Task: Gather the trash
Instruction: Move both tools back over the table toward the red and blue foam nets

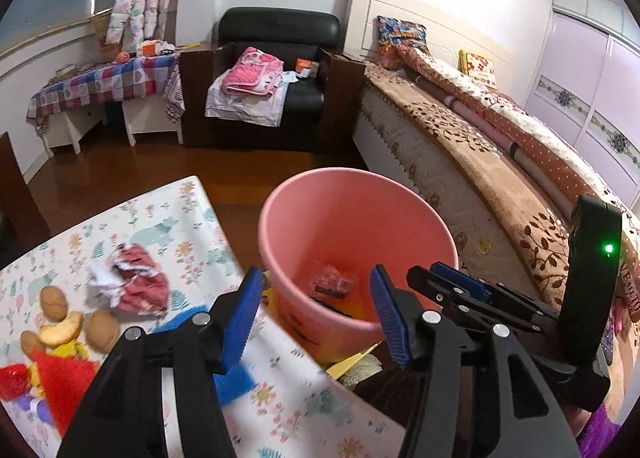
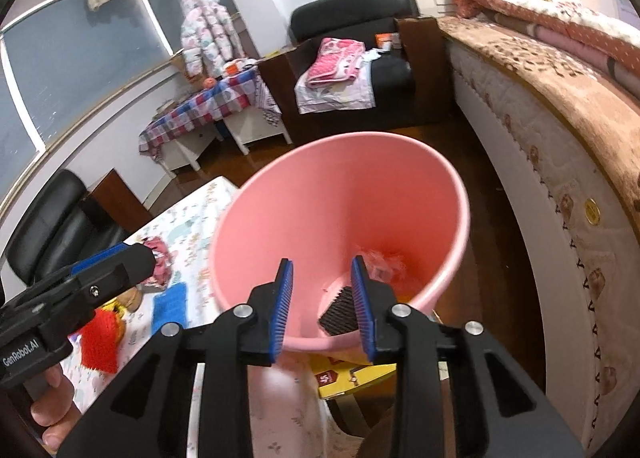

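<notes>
The left wrist view looks forward and down from above the tabletop [image 1: 188, 213] edge, with the pink bucket [image 1: 356, 217] near at 12 o'clock. The right wrist view hangs closer over that bucket [image 2: 340, 193], peering into its mouth. Both share the bucket, the tabletop [image 2: 192, 217], the black armchair [image 1: 276, 37] and the bed [image 1: 460, 145] at 2 o'clock.

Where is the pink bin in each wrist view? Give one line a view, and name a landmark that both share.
Left wrist view: the pink bin sits centre, beside the floral table's edge, beyond the open left tongs.
Right wrist view: it fills the centre, just ahead of the open right tongs.
Shared landmark: the black armchair against the far wall.
</notes>
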Tool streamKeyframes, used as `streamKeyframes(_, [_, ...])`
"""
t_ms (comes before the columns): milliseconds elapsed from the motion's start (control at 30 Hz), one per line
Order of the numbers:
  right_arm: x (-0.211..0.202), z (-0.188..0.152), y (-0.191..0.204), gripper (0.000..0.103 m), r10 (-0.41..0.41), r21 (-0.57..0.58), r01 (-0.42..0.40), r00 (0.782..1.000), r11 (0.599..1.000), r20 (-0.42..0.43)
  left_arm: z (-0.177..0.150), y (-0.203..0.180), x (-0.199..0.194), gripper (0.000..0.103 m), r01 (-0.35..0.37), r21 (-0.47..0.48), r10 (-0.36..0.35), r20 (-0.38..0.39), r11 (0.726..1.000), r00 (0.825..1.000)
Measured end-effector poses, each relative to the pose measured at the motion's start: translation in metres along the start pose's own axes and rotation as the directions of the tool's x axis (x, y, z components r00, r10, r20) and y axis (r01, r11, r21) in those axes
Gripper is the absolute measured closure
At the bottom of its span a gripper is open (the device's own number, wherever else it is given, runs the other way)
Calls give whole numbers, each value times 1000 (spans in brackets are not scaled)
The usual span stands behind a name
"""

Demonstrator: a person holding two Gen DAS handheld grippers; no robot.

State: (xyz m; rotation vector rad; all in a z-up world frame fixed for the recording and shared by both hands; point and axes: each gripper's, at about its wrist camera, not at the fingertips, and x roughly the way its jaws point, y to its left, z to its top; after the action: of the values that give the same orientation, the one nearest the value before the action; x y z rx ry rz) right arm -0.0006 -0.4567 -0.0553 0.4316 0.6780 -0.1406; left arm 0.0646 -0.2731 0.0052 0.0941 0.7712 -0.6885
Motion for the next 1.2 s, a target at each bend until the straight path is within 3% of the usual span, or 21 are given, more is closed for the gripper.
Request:
streamKeyframes(567, [-5, -35, 88, 72, 112, -148, -125, 989, 981, -96, -56, 60, -91, 49, -122, -79, 128, 68, 989, 989])
streamKeyframes(1200, [1, -67, 142, 73, 176, -263, -223, 966, 938, -192, -124, 135, -133, 63, -258, -230, 264, -3, 939, 965])
